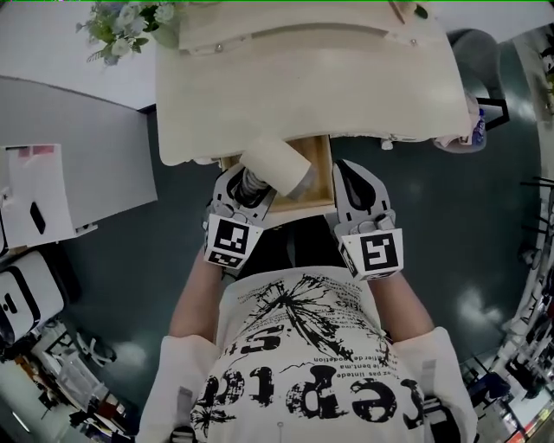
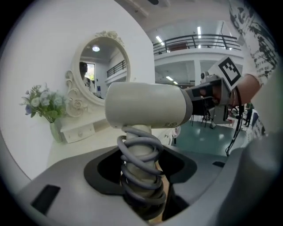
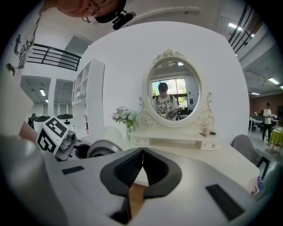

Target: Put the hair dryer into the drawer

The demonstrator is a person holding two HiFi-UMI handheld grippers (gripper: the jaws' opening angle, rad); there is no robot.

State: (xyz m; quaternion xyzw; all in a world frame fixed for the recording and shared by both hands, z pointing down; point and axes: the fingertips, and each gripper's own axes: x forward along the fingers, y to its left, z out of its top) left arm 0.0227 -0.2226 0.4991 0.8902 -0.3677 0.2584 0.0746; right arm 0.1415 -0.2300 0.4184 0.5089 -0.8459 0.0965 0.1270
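A cream hair dryer point(image 1: 275, 164) hangs over the open wooden drawer point(image 1: 318, 177) under the dressing table's front edge. My left gripper point(image 1: 247, 184) is shut on its handle, which has a grey cord wound round it point(image 2: 139, 165). The barrel point(image 2: 146, 106) lies crosswise above the left gripper point(image 2: 141, 172). My right gripper point(image 1: 344, 175) is beside it on the right, over the drawer, shut with nothing between its jaws point(image 3: 142, 154). In the right gripper view the dryer's rear end point(image 3: 102, 148) shows at the left.
The cream dressing table point(image 1: 303, 86) carries a vase of flowers point(image 1: 121, 22), an oval mirror point(image 3: 174, 90) and a small shelf with drawers point(image 3: 177, 142). A grey chair point(image 1: 478, 50) stands at the right, a grey-white cabinet point(image 1: 69, 164) at the left. The floor is dark green.
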